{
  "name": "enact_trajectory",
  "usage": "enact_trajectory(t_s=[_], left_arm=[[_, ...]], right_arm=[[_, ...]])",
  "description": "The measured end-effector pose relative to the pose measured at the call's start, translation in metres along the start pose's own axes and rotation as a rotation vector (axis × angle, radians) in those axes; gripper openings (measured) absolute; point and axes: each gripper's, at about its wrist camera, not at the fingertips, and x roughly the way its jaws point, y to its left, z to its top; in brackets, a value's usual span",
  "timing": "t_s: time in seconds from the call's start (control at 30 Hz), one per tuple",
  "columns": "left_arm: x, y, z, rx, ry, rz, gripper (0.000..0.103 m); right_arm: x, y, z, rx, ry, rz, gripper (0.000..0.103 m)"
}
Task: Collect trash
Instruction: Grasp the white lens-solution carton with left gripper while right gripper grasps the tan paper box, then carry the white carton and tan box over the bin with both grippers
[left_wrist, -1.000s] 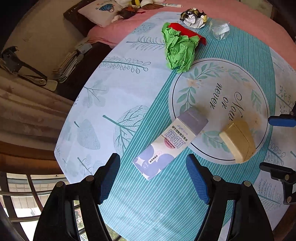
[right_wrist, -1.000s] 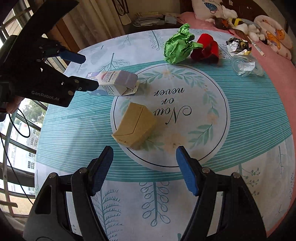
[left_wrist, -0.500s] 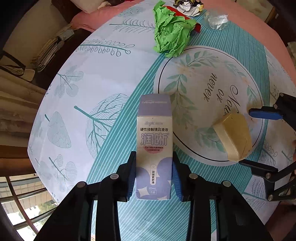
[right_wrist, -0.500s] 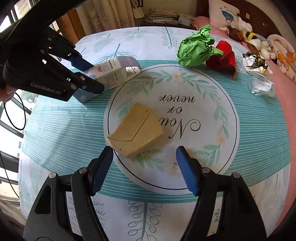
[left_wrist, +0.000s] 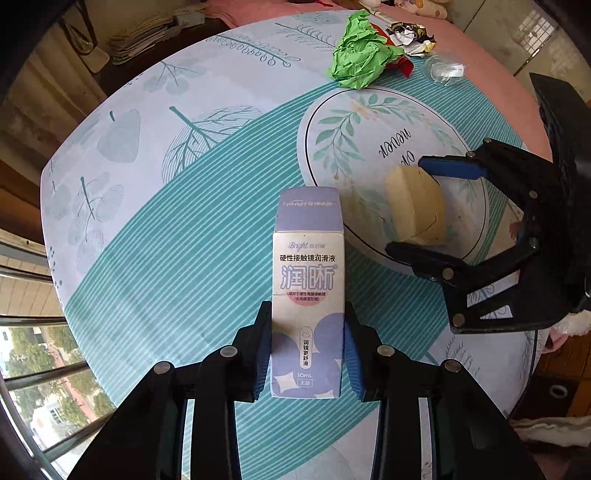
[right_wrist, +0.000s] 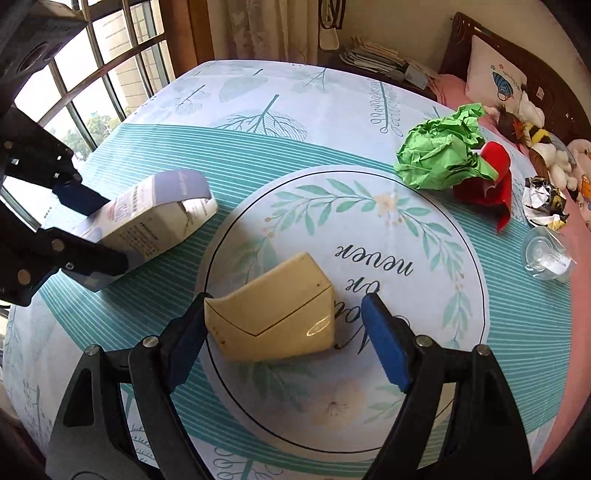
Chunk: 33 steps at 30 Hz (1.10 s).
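A white and purple carton (left_wrist: 308, 280) is clamped between the fingers of my left gripper (left_wrist: 306, 350), which is shut on its near end. The right wrist view shows that carton (right_wrist: 155, 221) tilted just above the tablecloth. A tan wedge-shaped box (right_wrist: 273, 321) lies on the round printed motif. My right gripper (right_wrist: 284, 325) is open and straddles it, the left pad at its corner and the right pad apart from it. Further back lie a green paper ball (right_wrist: 439, 155), a red scrap (right_wrist: 491, 177), a foil wrapper (right_wrist: 543, 201) and a clear plastic cup (right_wrist: 546, 254).
The table (left_wrist: 177, 229) wears a teal and white leaf-print cloth. Barred windows (right_wrist: 92, 99) stand past its left edge. A pink bed with a pillow (right_wrist: 495, 77) and plush toys (right_wrist: 535, 140) borders the far right. A stack of papers (right_wrist: 373, 55) sits beyond the far edge.
My left gripper has shut on the carton and turned it in line with its fingers. My right gripper has moved forward until its fingers flank the tan box.
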Motion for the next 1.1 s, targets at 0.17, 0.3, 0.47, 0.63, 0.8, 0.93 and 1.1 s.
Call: enact_trajectory(t_s=[0.17,0.3,0.47,0.63,0.8,0.93,1.1], left_arm=[[-0.006,-0.008,-0.029,-0.054,-0.012,-0.002,0.035],[-0.013,-0.013,-0.042,-0.108,-0.022,0.006,0.035],[-0.032,-0.022,-0.056,-0.166,-0.054,0.023,0.035],[-0.059,-0.049,-0.075,-0.210,-0.105,0.039,0.035],[-0.087,-0.100,-0.101,-0.253,-0.158,0.054,0.035],[-0.109,-0.151,-0.126,-0.286,-0.204,0.051,0.035],[-0.130,-0.226,-0.161,-0.295,-0.250,0.073,0.035]], right_arm=[[0.003,-0.004,0.006,-0.068,0.013,0.044,0.078],[-0.006,-0.006,0.005,-0.088,0.018,0.068,0.060],[-0.025,-0.009,-0.012,-0.009,0.013,0.092,0.060],[-0.067,-0.011,-0.039,0.101,-0.039,0.104,0.060],[-0.122,-0.013,-0.084,0.218,-0.065,0.123,0.060],[-0.171,-0.008,-0.126,0.238,-0.081,0.135,0.060],[-0.238,-0.001,-0.185,0.228,-0.120,0.139,0.060]])
